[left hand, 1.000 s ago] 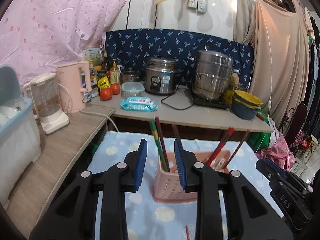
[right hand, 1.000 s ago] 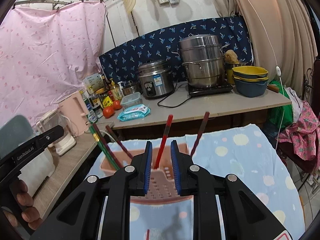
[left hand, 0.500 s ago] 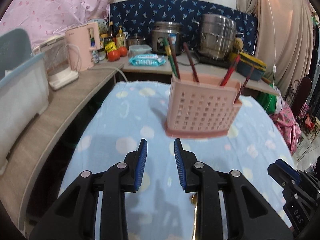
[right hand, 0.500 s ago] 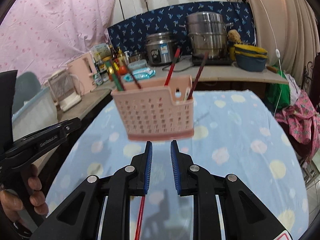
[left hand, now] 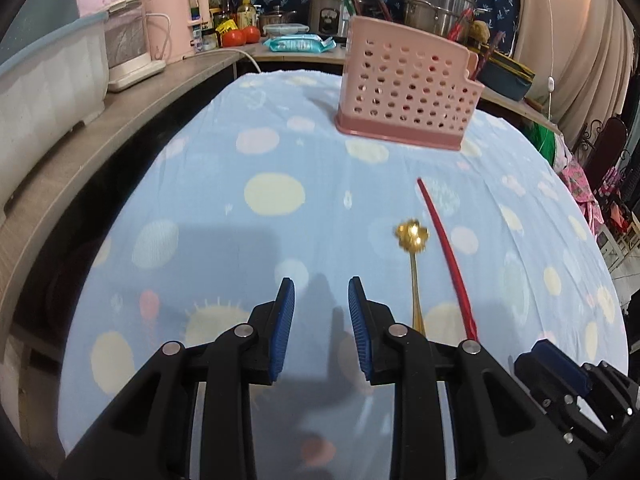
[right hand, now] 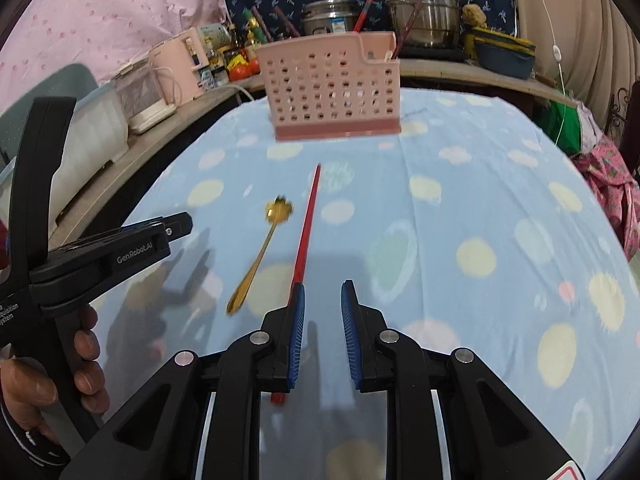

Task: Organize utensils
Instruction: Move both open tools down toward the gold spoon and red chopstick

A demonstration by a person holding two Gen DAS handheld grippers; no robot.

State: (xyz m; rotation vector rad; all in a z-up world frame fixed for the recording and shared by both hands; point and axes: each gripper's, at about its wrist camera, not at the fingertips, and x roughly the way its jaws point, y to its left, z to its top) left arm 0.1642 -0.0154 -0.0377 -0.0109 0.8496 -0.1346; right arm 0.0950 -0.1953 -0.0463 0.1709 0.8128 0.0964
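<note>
A pink perforated utensil basket (left hand: 408, 88) (right hand: 334, 88) stands at the far side of the blue spotted tablecloth (left hand: 280, 200), with several chopsticks upright in it. On the cloth lie a gold spoon (left hand: 414, 256) (right hand: 262, 248) and a red chopstick (left hand: 444, 248) (right hand: 306, 224), side by side. My left gripper (left hand: 321, 292) hangs open over bare cloth, to the left of the spoon. My right gripper (right hand: 322, 294) is open too, nothing between its pads; the red chopstick runs under its left finger. The left gripper (right hand: 176, 224) also shows in the right wrist view, held by a hand.
A wooden counter (left hand: 132, 112) runs along the left and back with a pink kettle (left hand: 176, 20), a white tub (left hand: 48, 80), tomatoes (left hand: 240, 36), a rice cooker (right hand: 332, 18), a steel steamer pot (right hand: 424, 4) and stacked bowls (right hand: 504, 52). Pink fabric (right hand: 612, 184) lies at the right.
Both grippers have come down and pulled back from the basket toward the cloth. The basket now stands farther off, and the spoon and red chopstick have come into view. Openings look unchanged.
</note>
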